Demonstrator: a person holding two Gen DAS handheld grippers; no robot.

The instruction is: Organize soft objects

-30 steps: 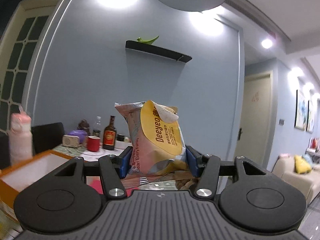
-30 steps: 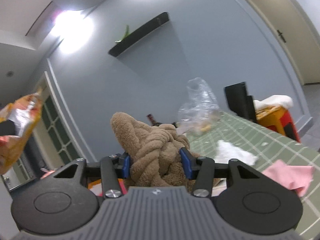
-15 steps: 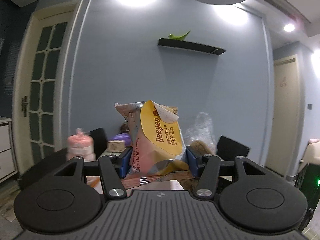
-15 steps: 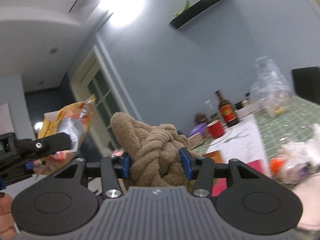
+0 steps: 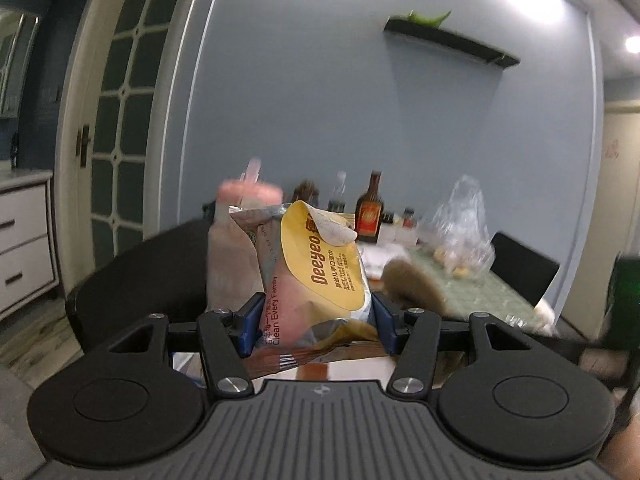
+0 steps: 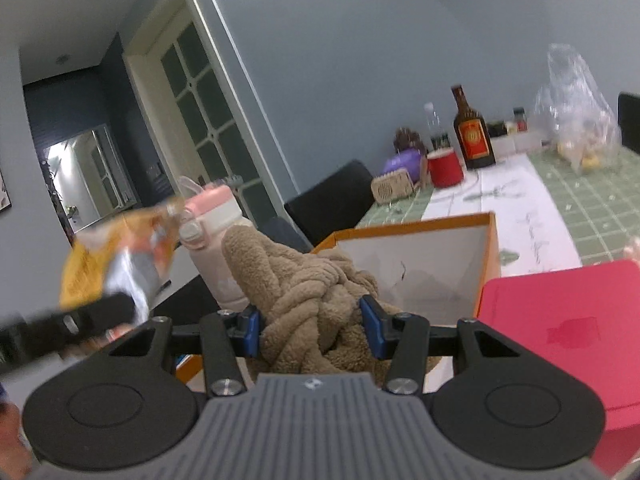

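My left gripper point(image 5: 316, 326) is shut on a yellow and pink Deeyeo wet-wipe pack point(image 5: 316, 276), held upright between the blue pads. The same wet-wipe pack point(image 6: 116, 264) shows blurred at the left of the right wrist view, with the left gripper point(image 6: 60, 330) under it. My right gripper point(image 6: 314, 330) is shut on a knotted brown plush towel point(image 6: 304, 292), held just in front of an open orange box point(image 6: 416, 264) with a white inside. In the left wrist view the brown towel point(image 5: 412, 284) shows blurred to the right of the pack.
A pink water bottle point(image 6: 212, 236) stands left of the box, and a red lid point(image 6: 560, 328) lies to its right. On the green checked table point(image 6: 592, 196) are a brown bottle point(image 6: 472, 132), a red cup point(image 6: 444, 166) and a clear plastic bag point(image 6: 576, 120). Black chairs point(image 6: 332, 200) stand around it.
Both views have swung left across the room. The orange box, red lid and pink bottle came into the right wrist view; the towel and the pack stay gripped, now close together.
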